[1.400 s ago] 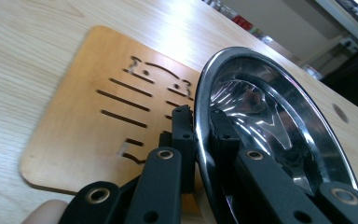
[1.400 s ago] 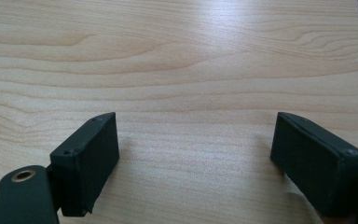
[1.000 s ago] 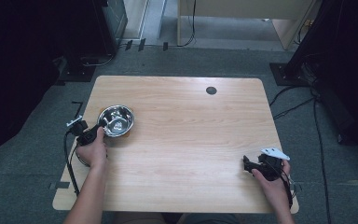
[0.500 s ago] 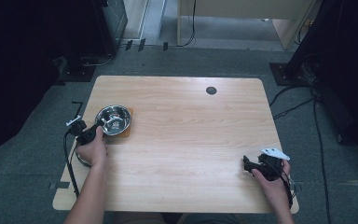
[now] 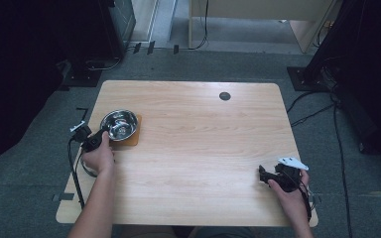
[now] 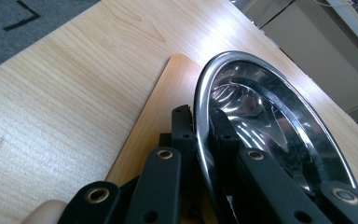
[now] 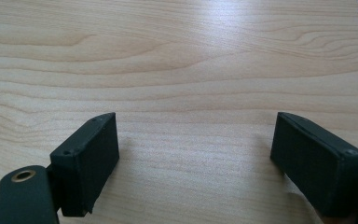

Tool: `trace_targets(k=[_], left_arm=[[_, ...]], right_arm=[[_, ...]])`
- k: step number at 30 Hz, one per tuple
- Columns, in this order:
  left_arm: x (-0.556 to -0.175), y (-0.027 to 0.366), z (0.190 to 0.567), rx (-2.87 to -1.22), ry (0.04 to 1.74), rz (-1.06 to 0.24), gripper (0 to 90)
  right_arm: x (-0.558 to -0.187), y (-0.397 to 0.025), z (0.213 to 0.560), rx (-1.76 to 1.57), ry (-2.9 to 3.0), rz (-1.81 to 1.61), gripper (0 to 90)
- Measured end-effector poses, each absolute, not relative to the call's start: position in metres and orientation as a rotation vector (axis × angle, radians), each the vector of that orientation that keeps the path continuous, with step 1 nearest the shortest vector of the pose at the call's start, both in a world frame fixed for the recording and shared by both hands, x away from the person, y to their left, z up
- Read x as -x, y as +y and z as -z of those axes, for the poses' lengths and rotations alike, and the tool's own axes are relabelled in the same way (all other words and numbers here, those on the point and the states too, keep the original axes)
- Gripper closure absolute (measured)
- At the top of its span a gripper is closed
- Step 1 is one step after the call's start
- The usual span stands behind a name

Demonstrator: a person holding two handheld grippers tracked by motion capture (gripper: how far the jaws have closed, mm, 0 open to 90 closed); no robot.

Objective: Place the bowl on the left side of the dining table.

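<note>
Pinching the steel bowl (image 5: 119, 124) by its near rim, your left gripper (image 6: 204, 135) risks tipping it off the coaster (image 5: 134, 133) at the tabletop's (image 5: 203, 148) left; your right gripper's (image 7: 196, 158) jaws sit spread, idle.

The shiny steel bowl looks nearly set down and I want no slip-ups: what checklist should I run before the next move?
1. Left gripper clamped on the rim of the shiny steel bowl, one jaw inside, one outside: ok.
2. Bowl over the thin brown wooden mat: ok in the high view.
3. Bowl sitting flat on the mat: cannot tell; the left gripper view hides its base.
4. Right gripper open, holding nothing, far from the bowl: ok.
5. Light wooden table around the mat free of obstacles: ok.
</note>
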State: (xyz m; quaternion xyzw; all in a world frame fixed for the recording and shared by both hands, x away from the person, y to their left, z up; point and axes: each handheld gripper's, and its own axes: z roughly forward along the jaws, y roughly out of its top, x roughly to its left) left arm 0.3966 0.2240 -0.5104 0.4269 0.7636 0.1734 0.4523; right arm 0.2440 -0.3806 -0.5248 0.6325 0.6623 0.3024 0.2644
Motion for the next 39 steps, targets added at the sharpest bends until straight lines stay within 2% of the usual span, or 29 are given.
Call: trace_targets(k=[6, 10, 13, 16, 20, 23, 27, 31, 39], left_arm=[[-0.397, 0.224, 0.512, -1.059, 1.887, -0.425, 83.6], [-0.397, 0.225, 0.515, -1.058, 1.899, -0.400, 77.3], [-0.396, 0.225, 0.515, -1.056, 1.900, -0.398, 65.7], [-0.396, 0.225, 0.514, -1.069, 1.884, -0.379, 50.5], [-0.395, 0.225, 0.508, -1.083, 1.897, -0.410, 21.6], [-0.393, 0.226, 0.507, -1.098, 1.888, -0.426, 12.4], [-0.391, 0.224, 0.505, -1.143, 1.875, -0.478, 7.3], [-0.389, 0.222, 0.505, -1.164, 1.887, -0.464, 7.3], [-0.382, 0.220, 0.502, -1.200, 1.881, -0.549, 7.3]], right_arm=[[-0.244, -0.381, 0.525, -1.709, 1.790, -0.817, 14.7], [-0.244, -0.381, 0.525, -1.709, 1.790, -0.817, 14.7], [-0.244, -0.381, 0.525, -1.709, 1.790, -0.817, 14.7], [-0.244, -0.380, 0.525, -1.709, 1.790, -0.816, 14.7], [-0.244, -0.380, 0.525, -1.709, 1.790, -0.816, 14.7], [-0.244, -0.380, 0.525, -1.709, 1.790, -0.816, 14.7], [-0.244, -0.380, 0.525, -1.709, 1.790, -0.816, 14.7], [-0.244, -0.380, 0.525, -1.709, 1.790, -0.816, 14.7], [-0.244, -0.380, 0.525, -1.709, 1.790, -0.816, 14.7]])
